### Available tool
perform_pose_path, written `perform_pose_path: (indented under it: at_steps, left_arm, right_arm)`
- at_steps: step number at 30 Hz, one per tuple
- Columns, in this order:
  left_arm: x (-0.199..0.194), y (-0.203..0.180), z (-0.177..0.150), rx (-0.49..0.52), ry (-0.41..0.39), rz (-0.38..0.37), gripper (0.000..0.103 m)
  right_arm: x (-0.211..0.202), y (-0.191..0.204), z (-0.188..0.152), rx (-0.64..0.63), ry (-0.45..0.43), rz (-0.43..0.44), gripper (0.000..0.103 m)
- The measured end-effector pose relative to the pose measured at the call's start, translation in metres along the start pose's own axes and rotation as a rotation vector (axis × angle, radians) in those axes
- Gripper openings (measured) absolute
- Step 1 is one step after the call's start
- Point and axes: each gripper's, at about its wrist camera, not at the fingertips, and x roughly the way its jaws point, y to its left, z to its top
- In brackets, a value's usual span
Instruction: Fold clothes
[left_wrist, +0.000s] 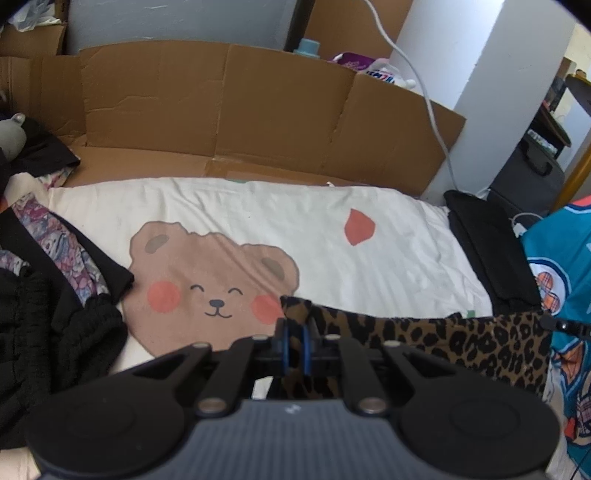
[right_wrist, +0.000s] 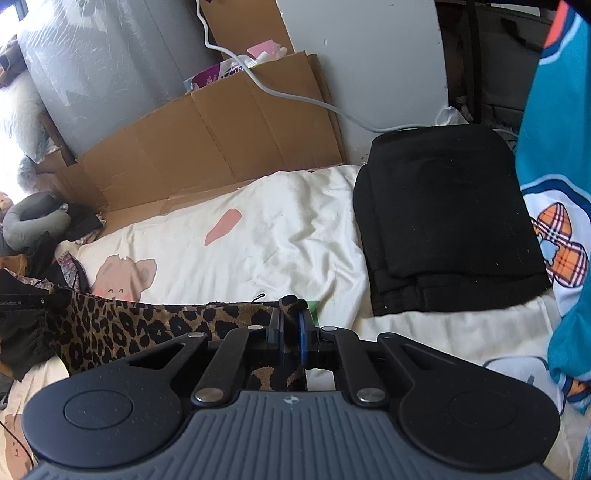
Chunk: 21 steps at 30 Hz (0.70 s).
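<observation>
— What do the fingers hold?

— The left gripper (left_wrist: 295, 343) is clamped on one end of the brown-and-black leopard-print cloth garment (left_wrist: 443, 343); the right gripper (right_wrist: 291, 332) pinches the other end.

— So how does it lie?

— Stretched between them, long axis running gripper to gripper, along the near edge of the bed with its cream bear-print sheet (left_wrist: 332, 266). Neither hand is nearer. A folded black garment (right_wrist: 443, 221) lies toward the bed's right end; I'd judge the fold goes forward.

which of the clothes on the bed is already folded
The black garment on the bed's right side: a neat flat stack. The leopard-print cloth hangs stretched between both claws; the dark clothes lie crumpled.
</observation>
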Motion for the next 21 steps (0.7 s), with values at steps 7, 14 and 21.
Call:
perform_pose_path:
  at_steps: [7,14,21]
  left_arm:
    - [0.006,0.004,0.006,-0.009,0.009,0.034,0.008]
    - [0.041,0.011,0.002,-0.002,0.066,0.04,0.008]
    - [0.065,0.015,-0.004,0.011,0.088,0.06,0.008]
  right_arm:
    - [0.014,0.006,0.011,-0.034,0.017,-0.019,0.006]
    - [0.049,-0.005,0.001,-0.048,0.081,-0.047,0.006]
    - [0.071,-0.01,0.001,-0.045,0.111,-0.052,0.006]
